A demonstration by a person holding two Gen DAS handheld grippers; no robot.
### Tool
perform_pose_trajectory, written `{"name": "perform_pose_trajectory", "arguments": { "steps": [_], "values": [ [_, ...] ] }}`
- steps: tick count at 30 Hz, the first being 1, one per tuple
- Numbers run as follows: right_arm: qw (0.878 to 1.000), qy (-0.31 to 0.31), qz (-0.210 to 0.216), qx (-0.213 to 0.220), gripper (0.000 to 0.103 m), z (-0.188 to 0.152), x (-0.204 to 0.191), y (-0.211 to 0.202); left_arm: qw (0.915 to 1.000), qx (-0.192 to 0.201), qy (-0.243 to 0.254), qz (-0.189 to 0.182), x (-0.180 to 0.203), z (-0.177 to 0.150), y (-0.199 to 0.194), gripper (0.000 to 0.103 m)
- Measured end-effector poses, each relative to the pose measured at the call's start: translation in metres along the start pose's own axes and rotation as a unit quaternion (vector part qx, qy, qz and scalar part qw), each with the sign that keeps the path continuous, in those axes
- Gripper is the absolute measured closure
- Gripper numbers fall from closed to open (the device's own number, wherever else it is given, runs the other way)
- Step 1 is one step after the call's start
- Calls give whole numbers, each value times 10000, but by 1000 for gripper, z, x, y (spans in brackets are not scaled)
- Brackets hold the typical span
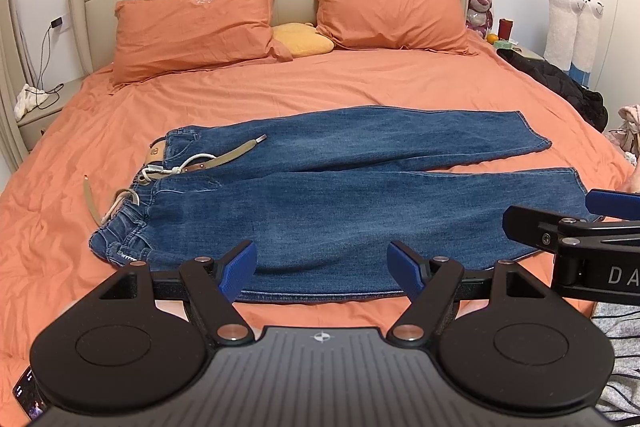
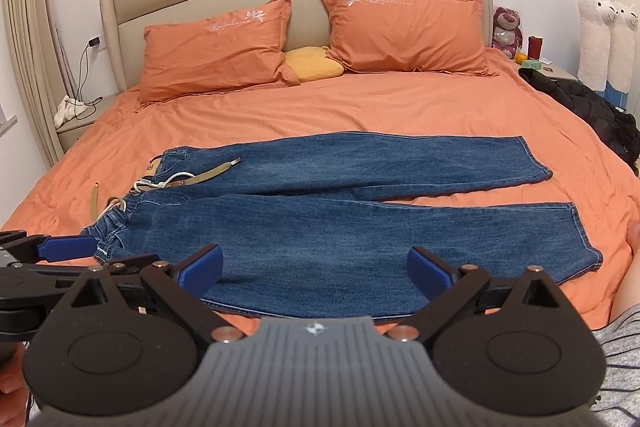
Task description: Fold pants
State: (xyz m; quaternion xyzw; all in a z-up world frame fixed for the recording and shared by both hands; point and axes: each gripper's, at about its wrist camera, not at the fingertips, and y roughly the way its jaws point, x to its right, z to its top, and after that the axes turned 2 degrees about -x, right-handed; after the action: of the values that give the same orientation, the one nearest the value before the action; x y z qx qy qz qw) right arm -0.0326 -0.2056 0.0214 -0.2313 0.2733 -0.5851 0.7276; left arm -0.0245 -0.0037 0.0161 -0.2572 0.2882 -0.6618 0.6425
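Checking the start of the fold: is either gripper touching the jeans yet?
Cannot tell. In both wrist views the left gripper and right gripper hang open before the jeans, their height above them unreadable.

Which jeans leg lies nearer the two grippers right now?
The lower, wider-looking leg, directly ahead of both open grippers; the other leg lies beyond it, toward the pillows.

One pair of jeans [image 1: 340, 195], two orange pillows [image 1: 192, 27] (one yellow cushion [image 1: 302, 39] between)
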Motion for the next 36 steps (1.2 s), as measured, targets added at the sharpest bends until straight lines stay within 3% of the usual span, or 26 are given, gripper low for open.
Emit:
{"name": "perform_pose_trajectory", "arguments": {
  "steps": [36],
  "values": [
    [10000,11,5,-55,8,1,-4,2,9999,-101,-4,-7,-4,-5,4,16]
  ]
}}
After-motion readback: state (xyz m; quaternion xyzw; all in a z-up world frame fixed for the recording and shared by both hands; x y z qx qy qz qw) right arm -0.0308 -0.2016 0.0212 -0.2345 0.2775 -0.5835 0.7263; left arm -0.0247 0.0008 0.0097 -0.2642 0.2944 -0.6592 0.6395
